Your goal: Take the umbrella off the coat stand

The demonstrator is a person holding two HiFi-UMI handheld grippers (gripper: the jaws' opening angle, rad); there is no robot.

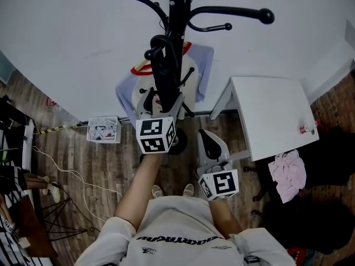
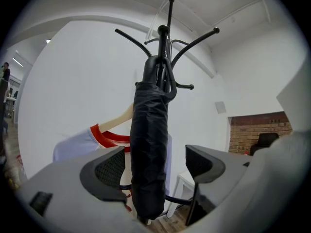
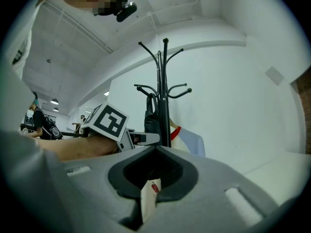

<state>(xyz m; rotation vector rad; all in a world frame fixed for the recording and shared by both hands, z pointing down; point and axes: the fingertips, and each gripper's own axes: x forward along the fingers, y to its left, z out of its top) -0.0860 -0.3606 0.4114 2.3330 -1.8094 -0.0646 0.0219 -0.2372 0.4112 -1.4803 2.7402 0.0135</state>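
Observation:
A folded black umbrella (image 1: 162,73) hangs by its curved handle from a hook of the black coat stand (image 1: 180,15). My left gripper (image 1: 161,107) is level at the umbrella's lower half. In the left gripper view the umbrella (image 2: 149,149) hangs between the wide-open jaws. The left pad (image 2: 109,171) is close to it and the right pad (image 2: 197,161) stands clearly apart. My right gripper (image 1: 208,140) hangs back, lower and to the right of the stand, holding nothing. In the right gripper view its jaws (image 3: 150,188) are closed together, with the stand (image 3: 165,81) ahead.
A pale shirt with a red collar (image 1: 197,65) hangs on the stand behind the umbrella. A white table (image 1: 277,115) stands to the right, with a pink cloth (image 1: 288,173) below it. On the wooden floor at the left are a white box (image 1: 104,129) and loose cables.

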